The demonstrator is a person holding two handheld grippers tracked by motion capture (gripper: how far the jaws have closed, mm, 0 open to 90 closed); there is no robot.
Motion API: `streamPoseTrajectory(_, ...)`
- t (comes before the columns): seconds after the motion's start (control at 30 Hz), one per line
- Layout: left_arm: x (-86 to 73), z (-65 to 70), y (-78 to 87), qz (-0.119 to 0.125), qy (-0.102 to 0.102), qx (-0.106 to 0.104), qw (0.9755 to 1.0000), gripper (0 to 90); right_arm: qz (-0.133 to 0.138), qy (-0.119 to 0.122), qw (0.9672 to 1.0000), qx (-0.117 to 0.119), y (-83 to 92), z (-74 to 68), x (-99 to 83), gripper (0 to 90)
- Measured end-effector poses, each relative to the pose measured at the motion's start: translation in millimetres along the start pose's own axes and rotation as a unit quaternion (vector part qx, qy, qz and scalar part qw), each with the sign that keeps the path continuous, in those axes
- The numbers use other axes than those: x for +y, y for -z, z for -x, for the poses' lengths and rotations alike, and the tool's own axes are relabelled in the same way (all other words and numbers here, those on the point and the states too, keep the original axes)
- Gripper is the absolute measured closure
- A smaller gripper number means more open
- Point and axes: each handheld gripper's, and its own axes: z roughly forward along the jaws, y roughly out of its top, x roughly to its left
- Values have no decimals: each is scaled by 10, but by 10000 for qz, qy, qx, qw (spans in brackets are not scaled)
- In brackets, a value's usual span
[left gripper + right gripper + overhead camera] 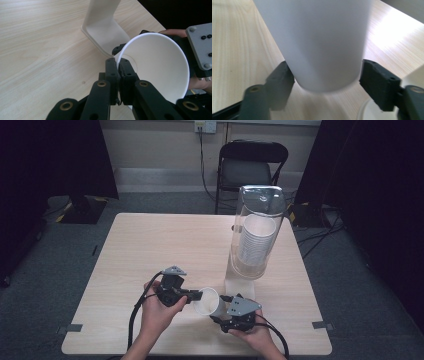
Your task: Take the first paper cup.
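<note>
At the near edge of the pale wood-grain counter [150,245], a white paper cup [210,301] is held tipped on its side between the two hands, mouth turned toward the person's left. The left claw [195,296] is clenched on the cup's rim: in the left gripper view its two black jaws stand almost together with the thin white lip pinched between them, one jaw inside the mouth and one outside. That rim grip reads as a way of carrying a light, easily crushed cup without squeezing its wall.

The right claw [226,311] sits just beside the cup's lower body. In the right gripper view its jaws stand wide apart, one on either side of the tapering white wall near the base, and a gap shows on both sides, so it is released and bracketing the cup, not gripping it. I judge that this is a handover or a steadying position: the body lies squarely between the open jaws, ready for them to come in.

Farther back, toward the counter's right side, stands a tall clear plastic cup dispenser [260,210] on a white base [240,282], holding a stack of white paper cups [256,242]. Beyond the counter is a black folding chair [250,167].
</note>
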Motion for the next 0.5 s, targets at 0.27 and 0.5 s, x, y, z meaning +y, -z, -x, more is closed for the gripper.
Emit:
streamPoseTrajectory(0.27,-79,-326,231,8,615,412,9973,873,-23,-206,9996,-191,113,123,-58,222)
streamPoseTrajectory(0.5,-191,-679,454,64,1023,998,9897,871,69,-540,9969,-575,273,278,-129,225)
